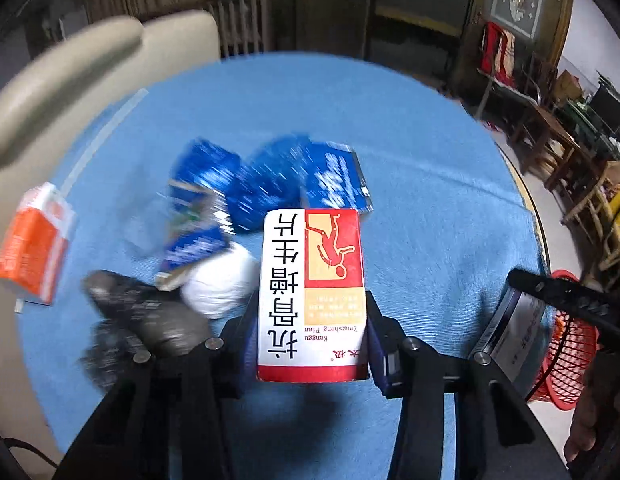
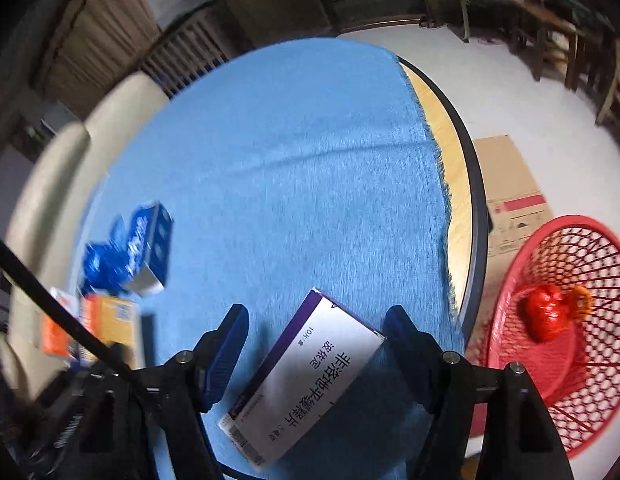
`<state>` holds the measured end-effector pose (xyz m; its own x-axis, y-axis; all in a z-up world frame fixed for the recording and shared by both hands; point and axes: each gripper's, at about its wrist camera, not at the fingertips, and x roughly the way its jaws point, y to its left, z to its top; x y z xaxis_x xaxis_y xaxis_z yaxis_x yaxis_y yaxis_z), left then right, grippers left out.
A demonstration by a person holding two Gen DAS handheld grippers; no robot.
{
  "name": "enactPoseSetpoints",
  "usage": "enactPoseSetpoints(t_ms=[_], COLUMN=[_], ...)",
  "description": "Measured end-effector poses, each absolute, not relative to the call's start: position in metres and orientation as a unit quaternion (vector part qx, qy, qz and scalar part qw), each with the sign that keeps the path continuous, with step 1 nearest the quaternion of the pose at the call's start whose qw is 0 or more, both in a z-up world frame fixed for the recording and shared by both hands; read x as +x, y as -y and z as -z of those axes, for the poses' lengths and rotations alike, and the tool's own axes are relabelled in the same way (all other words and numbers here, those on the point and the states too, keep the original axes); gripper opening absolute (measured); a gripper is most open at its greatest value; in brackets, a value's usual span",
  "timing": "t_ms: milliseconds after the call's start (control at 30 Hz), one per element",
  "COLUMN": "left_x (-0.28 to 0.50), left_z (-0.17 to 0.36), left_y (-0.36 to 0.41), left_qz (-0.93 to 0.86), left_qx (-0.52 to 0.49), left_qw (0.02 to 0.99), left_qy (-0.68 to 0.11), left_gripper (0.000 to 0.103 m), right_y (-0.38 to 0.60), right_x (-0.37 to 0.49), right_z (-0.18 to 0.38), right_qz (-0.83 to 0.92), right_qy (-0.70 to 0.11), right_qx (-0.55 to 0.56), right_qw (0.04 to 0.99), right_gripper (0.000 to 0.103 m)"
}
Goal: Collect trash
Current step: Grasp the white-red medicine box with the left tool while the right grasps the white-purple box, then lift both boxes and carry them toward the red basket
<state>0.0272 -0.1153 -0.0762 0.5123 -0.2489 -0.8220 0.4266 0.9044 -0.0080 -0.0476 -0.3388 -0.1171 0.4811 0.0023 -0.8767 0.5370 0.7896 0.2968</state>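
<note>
A red and white medicine box (image 1: pixel 314 272) with large black characters sits between the fingers of my left gripper (image 1: pixel 312 320), whose pads press on both of its long sides just above the blue tablecloth (image 1: pixel 430 200). My right gripper (image 2: pixel 315 314) stands open over the cloth. A white and purple medicine box (image 2: pixel 310 372) lies tilted between its fingers; the left finger is clear of it. The same box (image 1: pixel 514 328) appears at the right of the left wrist view. A red mesh basket (image 2: pixel 558 264) stands on the floor to the right of the table and holds red crumpled trash (image 2: pixel 546 316).
Blue foil wrappers (image 1: pixel 270 184), a white paper ball (image 1: pixel 222 276), a dark crumpled bag (image 1: pixel 150 316) and an orange carton (image 1: pixel 30 244) lie left of the held box. A beige sofa (image 1: pixel 70 76) borders the table. Flat cardboard (image 2: pixel 510 184) lies on the floor.
</note>
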Motion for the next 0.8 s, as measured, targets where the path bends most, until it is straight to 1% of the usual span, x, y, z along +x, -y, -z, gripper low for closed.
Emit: enactPoseSetpoints(t_ms=[133,233,300,333,433,500,667,800], left_x=[0.007,0.0,-0.005,-0.002,-0.008,-0.011,-0.012,-0.014], left_z=[0.052,0.041,0.034,0.032,0.027,0.027,0.022,0.015], left_y=[0.095,0.08,0.07,0.067,0.059,0.054,0.046,0.043], left_qz=[0.169,0.151,0.145,0.142,0.135,0.133,0.125,0.123], left_qx=[0.105,0.108,0.102,0.101,0.096,0.091,0.083,0.081], left_qw=[0.89,0.903,0.907,0.909,0.915,0.916,0.921,0.925], left_qy=[-0.41,-0.388,-0.381,-0.378,-0.369,-0.367,-0.36,-0.351], left_gripper=[0.047,0.047,0.047,0.047,0.047,0.047,0.048,0.048], right_y=[0.326,0.319,0.308,0.299,0.268,0.254,0.237,0.23], right_x=[-0.044,-0.04,-0.031,-0.025,-0.011,-0.008,-0.005,-0.012], right_z=[0.127,0.129,0.129,0.129,0.129,0.127,0.125,0.104], right_qz=[0.183,0.192,0.194,0.192,0.167,0.159,0.118,0.092], right_qy=[-0.512,-0.513,-0.517,-0.519,-0.517,-0.501,-0.485,-0.454], right_qx=[0.28,0.265,0.235,0.21,0.15,0.121,0.12,0.141], right_qw=[0.791,0.794,0.8,0.806,0.826,0.842,0.858,0.875], right_gripper=[0.075,0.075,0.067,0.06,0.059,0.055,0.054,0.054])
